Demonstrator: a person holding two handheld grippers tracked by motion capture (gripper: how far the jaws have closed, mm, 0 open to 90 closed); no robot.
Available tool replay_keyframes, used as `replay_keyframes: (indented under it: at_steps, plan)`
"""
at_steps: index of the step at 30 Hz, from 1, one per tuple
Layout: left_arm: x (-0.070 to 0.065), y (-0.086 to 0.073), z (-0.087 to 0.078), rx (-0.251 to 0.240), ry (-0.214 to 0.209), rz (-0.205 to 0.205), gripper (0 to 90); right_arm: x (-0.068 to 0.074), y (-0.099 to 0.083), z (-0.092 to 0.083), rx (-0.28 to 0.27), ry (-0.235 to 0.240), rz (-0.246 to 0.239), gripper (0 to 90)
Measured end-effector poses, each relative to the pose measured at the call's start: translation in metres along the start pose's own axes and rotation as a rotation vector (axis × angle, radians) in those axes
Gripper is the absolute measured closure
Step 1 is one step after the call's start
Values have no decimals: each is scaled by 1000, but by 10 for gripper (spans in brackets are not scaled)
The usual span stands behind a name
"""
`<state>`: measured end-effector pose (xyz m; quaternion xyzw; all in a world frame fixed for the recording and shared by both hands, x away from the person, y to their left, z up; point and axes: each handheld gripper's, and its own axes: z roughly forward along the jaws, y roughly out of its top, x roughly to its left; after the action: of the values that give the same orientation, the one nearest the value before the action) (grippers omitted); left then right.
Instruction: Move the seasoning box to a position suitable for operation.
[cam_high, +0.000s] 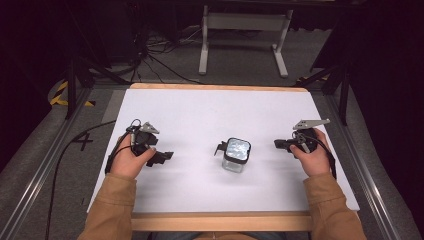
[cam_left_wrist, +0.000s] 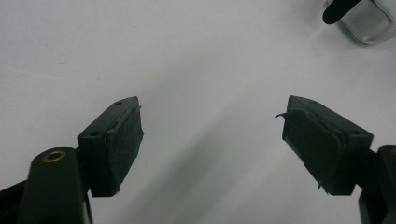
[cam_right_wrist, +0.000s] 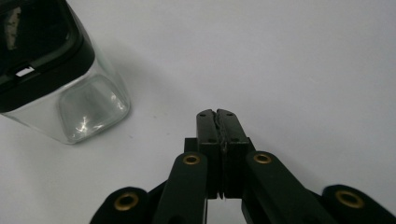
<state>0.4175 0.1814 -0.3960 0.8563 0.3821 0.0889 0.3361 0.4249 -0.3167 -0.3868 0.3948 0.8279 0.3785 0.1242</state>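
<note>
A square clear glass jar (cam_high: 236, 155) with a black-rimmed lid stands near the middle of the white table. A black latch sticks out at its left side. My left gripper (cam_high: 167, 156) rests on the table to the jar's left, pointing toward it, its jaws wide apart with nothing between them (cam_left_wrist: 212, 144). A corner of the jar (cam_left_wrist: 366, 21) is at that view's top right. My right gripper (cam_high: 278, 144) lies to the jar's right, jaws pressed together and empty (cam_right_wrist: 217, 116). The jar (cam_right_wrist: 70, 88) stands apart from it at upper left.
The white sheet (cam_high: 200, 115) covers the wooden table, whose front edge (cam_high: 220, 221) runs near the person. Beyond the far edge are grey floor, cables (cam_high: 150, 55) and a white metal stand (cam_high: 245, 35). Metal rails (cam_high: 45, 165) flank the table.
</note>
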Motion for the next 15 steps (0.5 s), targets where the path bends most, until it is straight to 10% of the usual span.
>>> replay_keyframes:
  at_steps: [15]
  plan:
    - [-6, -12, -23, -23, 30, 1, 207, 13, 20, 17, -66, 78, -116, 900]
